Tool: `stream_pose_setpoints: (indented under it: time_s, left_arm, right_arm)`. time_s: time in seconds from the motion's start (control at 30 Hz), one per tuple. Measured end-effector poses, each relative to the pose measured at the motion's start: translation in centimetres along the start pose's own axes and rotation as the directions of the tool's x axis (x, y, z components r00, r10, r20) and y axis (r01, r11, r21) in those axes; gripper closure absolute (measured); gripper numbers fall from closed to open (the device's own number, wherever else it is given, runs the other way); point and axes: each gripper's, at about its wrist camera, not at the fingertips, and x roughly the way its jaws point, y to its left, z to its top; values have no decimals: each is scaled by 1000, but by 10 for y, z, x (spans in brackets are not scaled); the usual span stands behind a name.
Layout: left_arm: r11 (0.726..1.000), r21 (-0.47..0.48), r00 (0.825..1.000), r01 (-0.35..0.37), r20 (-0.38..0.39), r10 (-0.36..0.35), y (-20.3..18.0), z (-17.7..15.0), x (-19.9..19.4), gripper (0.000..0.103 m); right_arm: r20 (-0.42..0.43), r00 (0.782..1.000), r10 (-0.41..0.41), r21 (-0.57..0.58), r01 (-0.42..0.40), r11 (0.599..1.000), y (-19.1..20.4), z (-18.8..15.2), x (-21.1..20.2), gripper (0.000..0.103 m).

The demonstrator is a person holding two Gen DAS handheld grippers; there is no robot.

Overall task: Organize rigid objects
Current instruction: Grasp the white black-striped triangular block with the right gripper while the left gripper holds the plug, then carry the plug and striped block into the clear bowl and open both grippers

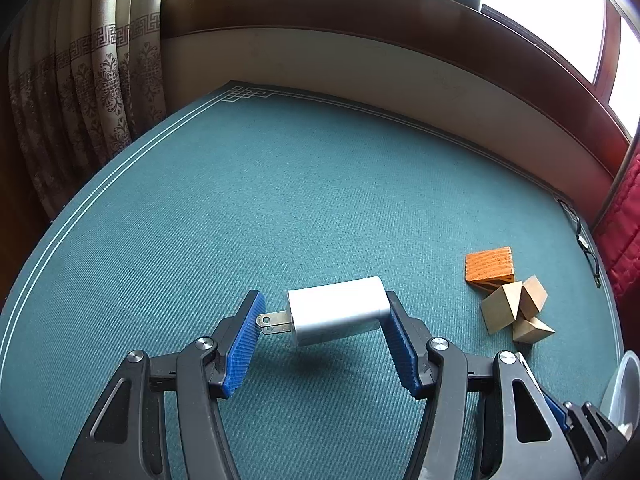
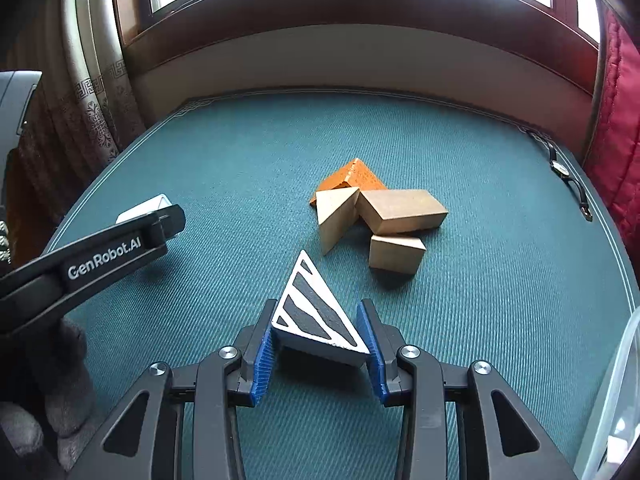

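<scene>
Left gripper (image 1: 324, 316) held a white plug-in charger (image 1: 338, 310) lengthwise, clear of the teal tabletop (image 1: 280, 200), a shadow showing beneath it. Jaws stood roughly half open: one blue pad bore on the metal prongs (image 1: 274, 322), the other on the charger's flat far end. Holding it end to end probably left the broad sides free for setting it down flat, though a grip on thin prongs looked liable to slip.

Right gripper (image 2: 320, 340) had its jaws drawn fairly narrow around a black-and-white striped wedge (image 2: 316, 312), the blue pads against its two sides near the wide end, the point aimed away toward the blocks. Whether the wedge was lifted or still resting on the cloth could not be told.

Ahead of it lay a loose cluster, touching one another: an orange block (image 2: 352, 178) at the back and three plain wooden blocks (image 2: 400, 210) in front. The wedge seemed bound for that group, like with like.

A wristwatch (image 2: 568, 178) lay well apart near the far right edge.
</scene>
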Motion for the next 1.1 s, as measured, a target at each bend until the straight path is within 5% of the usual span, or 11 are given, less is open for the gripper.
stream_pose_setpoints:
  time_s: [0.43,1.1]
  left_arm:
    - [999,39,999,27,15,-28,-14,-4,-8,43]
    - [980,153,991,130,8,-133,-59,-23,-26,43]
  right_arm:
    - [33,999,23,101,-26,995,-20,-26,-38,62]
    - [117,988,-99,241,68,968,-73,-44,-97,62]
